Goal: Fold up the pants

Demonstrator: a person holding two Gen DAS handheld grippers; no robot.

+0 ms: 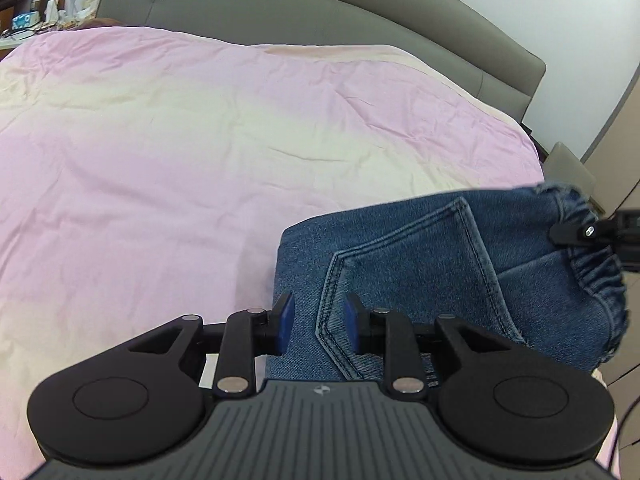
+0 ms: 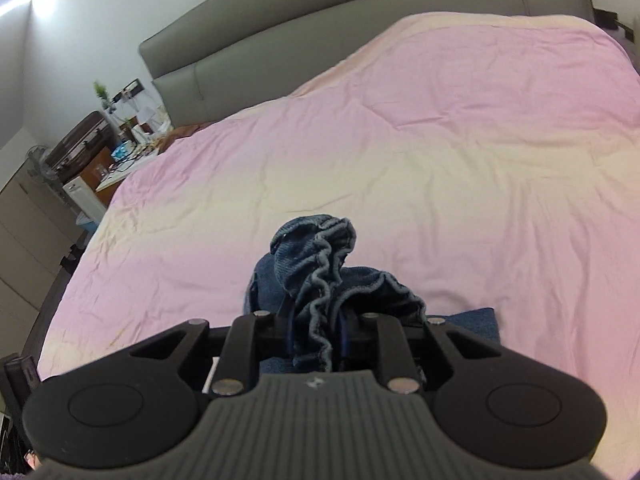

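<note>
A: Where are the blue denim pants with the gathered elastic waistband (image 1: 460, 264) right now?

B: Off the pink and cream quilted bed cover (image 1: 200, 160), at least the part in view. The waist end hangs between the two tools near the bed's near edge, toward its right corner as the left wrist view shows it. A back pocket faces the left camera.

A: And the tongs?

B: The right gripper (image 2: 316, 336) has its jaws drawn close on the bunched waistband (image 2: 320, 264), which stands up in ruffles just beyond the pads. The left gripper (image 1: 318, 324) stands partly open with denim filling the gap between its blue pads (image 1: 285, 320). The cloth seems to be caught there by a thick fold, but whether the pads press on it I cannot tell.

A: So how far along is the folding?

B: Early, I'd judge. The pants are gathered up, not laid flat, and no neat fold shows anywhere. The legs are out of view below. Spreading the garment on the cover, bringing the legs together and folding it over all look to remain.
</note>
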